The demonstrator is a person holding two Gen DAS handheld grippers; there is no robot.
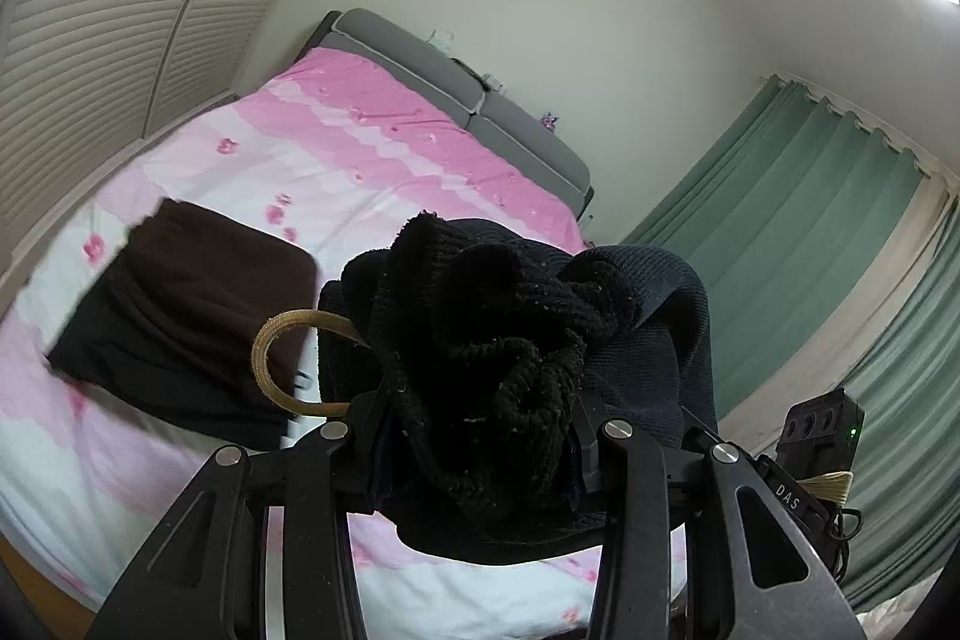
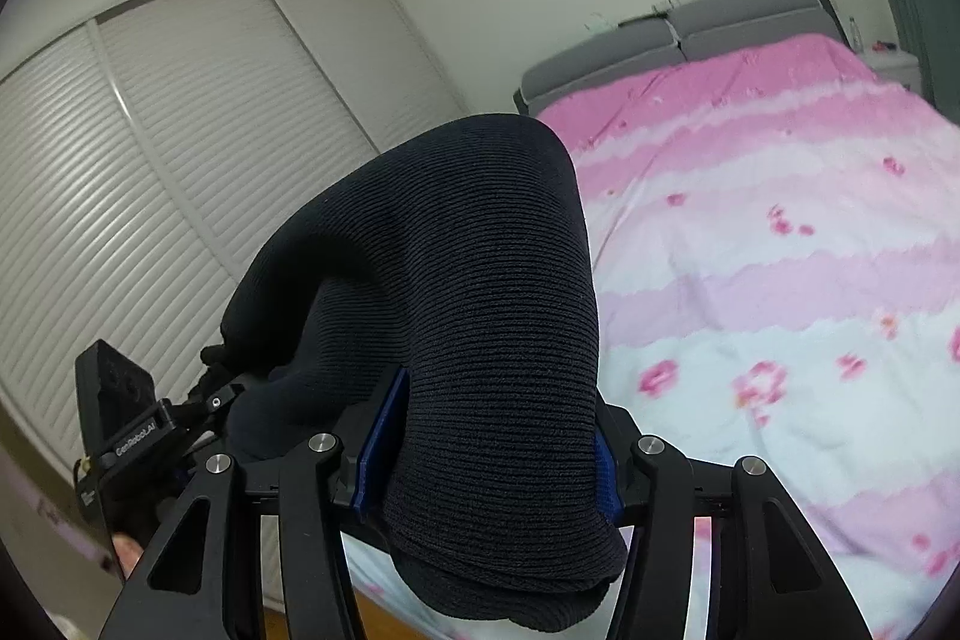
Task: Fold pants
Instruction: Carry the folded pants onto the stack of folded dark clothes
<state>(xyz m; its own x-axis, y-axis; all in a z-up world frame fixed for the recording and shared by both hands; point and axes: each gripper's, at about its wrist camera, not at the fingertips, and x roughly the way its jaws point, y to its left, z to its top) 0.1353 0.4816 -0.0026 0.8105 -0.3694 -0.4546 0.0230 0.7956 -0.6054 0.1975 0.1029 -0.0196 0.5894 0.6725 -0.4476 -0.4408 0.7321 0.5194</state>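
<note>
In the left wrist view, folded dark clothes (image 1: 180,328) lie at the left of the frame on the pink bed (image 1: 372,142). At lower centre, the left claw (image 1: 480,454) pinches the bunched black knit pants (image 1: 498,340). In the right wrist view, the right claw (image 2: 489,454) clamps the same pants (image 2: 480,280) at centre, above the bed (image 2: 780,280).
</note>
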